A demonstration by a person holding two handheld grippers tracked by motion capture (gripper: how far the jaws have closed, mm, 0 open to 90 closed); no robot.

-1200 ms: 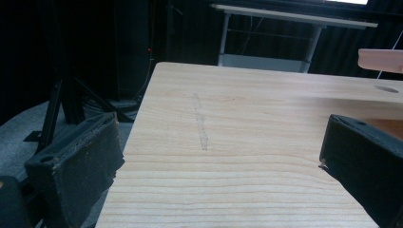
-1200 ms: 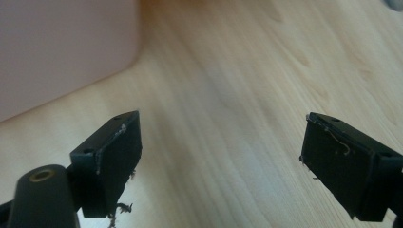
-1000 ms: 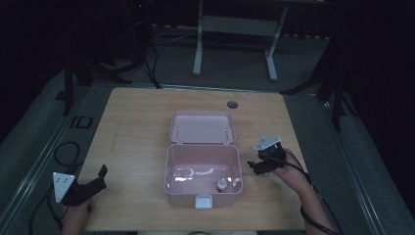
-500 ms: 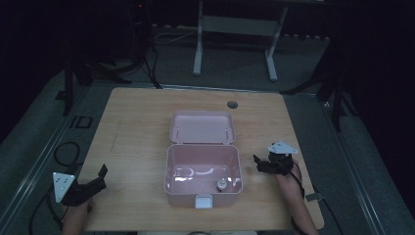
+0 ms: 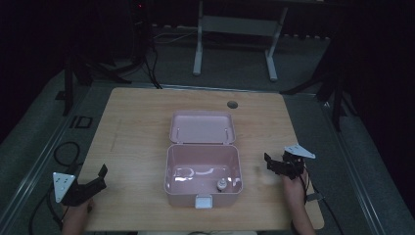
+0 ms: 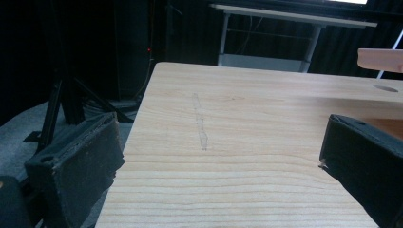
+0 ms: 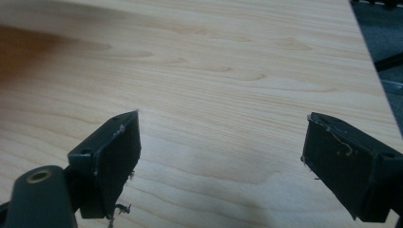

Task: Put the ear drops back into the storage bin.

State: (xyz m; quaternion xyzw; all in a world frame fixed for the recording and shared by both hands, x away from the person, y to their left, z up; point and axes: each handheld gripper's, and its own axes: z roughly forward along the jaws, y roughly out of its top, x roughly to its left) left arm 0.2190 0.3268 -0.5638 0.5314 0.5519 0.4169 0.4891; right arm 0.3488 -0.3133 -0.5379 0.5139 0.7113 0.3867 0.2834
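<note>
Black jaws, left: the left black two-jaw gripper sits at the near left corner of the table, jaws spread wide with only bare wood between them in the left gripper view.
Black jaws, right: the right black two-jaw gripper rests just right of the box, jaws likewise wide apart and holding nothing; frayed bits cling to the pad edges.
Grey plates: a three-cornered grey plate tops each gripper.
Hands: the person's left hand and right hand come in from the near edge, the forearms cut off by the frame.
Table: light wooden tabletop with a round hole near the far edge; a faint pencil-like mark runs along the grain in the left gripper view.
Box: pale pink plastic box with a hinged lid stands at the table's middle, toward the near side, open; its long axis runs left to right, the lid laid back toward the far side, and the white latch faces the person.
Inside the box: a small round pale object near the front right, too small to identify; glare streaks hide part of the floor.
Surroundings: dim floor, cables and a metal stand beyond the table, hard to make out.
</note>
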